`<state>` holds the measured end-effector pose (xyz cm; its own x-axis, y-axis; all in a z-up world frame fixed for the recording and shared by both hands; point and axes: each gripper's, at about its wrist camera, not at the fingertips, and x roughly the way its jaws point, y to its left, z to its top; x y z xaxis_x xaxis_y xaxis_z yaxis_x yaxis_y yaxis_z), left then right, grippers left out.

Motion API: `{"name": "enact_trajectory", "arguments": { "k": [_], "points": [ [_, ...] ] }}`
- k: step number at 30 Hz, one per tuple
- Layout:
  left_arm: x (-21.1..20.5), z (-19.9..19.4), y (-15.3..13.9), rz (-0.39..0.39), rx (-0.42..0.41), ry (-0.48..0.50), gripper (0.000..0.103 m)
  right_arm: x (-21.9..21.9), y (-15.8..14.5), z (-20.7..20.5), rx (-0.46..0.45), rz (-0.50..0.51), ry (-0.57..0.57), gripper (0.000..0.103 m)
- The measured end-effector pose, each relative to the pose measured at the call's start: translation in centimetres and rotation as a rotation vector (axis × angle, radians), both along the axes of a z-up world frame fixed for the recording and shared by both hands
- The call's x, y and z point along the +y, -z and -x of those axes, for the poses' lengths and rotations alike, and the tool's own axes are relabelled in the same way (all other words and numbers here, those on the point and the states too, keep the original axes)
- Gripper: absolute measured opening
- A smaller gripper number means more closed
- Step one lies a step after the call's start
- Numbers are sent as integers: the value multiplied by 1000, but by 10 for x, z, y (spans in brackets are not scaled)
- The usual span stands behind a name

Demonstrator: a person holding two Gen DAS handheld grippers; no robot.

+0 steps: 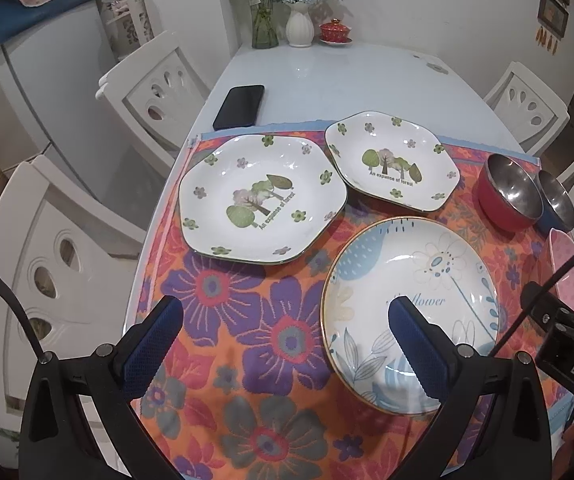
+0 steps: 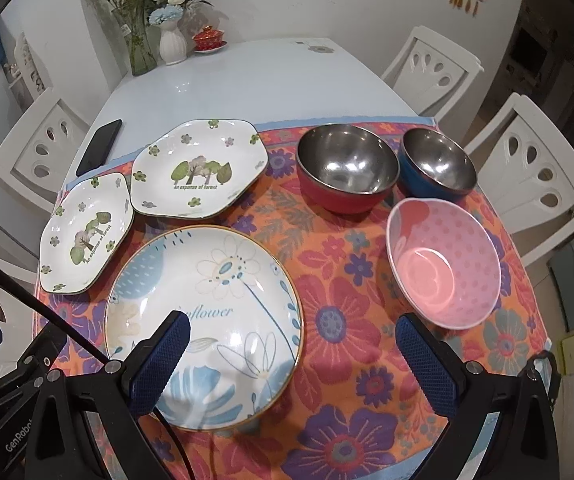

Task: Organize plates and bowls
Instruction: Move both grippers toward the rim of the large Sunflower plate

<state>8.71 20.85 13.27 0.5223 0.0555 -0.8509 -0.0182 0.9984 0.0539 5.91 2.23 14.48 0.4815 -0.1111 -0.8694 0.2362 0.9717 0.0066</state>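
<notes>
On the floral cloth (image 1: pixel 247 320) lie a large hexagonal tree plate (image 1: pixel 261 198) (image 2: pixel 87 234), a smaller hexagonal tree plate (image 1: pixel 393 160) (image 2: pixel 199 168) and a round blue-flower plate (image 1: pixel 411 312) (image 2: pixel 203 324). A red steel-lined bowl (image 1: pixel 509 192) (image 2: pixel 347 168), a blue steel-lined bowl (image 1: pixel 557 202) (image 2: pixel 437 166) and a pink dotted bowl (image 1: pixel 569 272) (image 2: pixel 445 262) stand to the right. My left gripper (image 1: pixel 285 336) is open and empty above the cloth, left of the round plate. My right gripper (image 2: pixel 293 354) is open and empty, between the round plate and the pink bowl.
A black phone (image 1: pixel 239 106) (image 2: pixel 99 146) lies on the white table (image 1: pixel 327 80) beyond the cloth. Vases with flowers (image 1: pixel 287 4) and a red lidded cup (image 1: pixel 335 32) stand at the far end. White chairs (image 1: pixel 155 92) (image 2: pixel 539 168) surround the table.
</notes>
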Motion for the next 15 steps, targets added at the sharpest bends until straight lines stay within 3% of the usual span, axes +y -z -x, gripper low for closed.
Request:
{"name": "enact_trajectory", "arguments": {
  "k": [15],
  "points": [
    [-2, 2, 10, 1, 17, 17, 102, 3, 9, 0, 10, -5, -17, 103]
  ]
}}
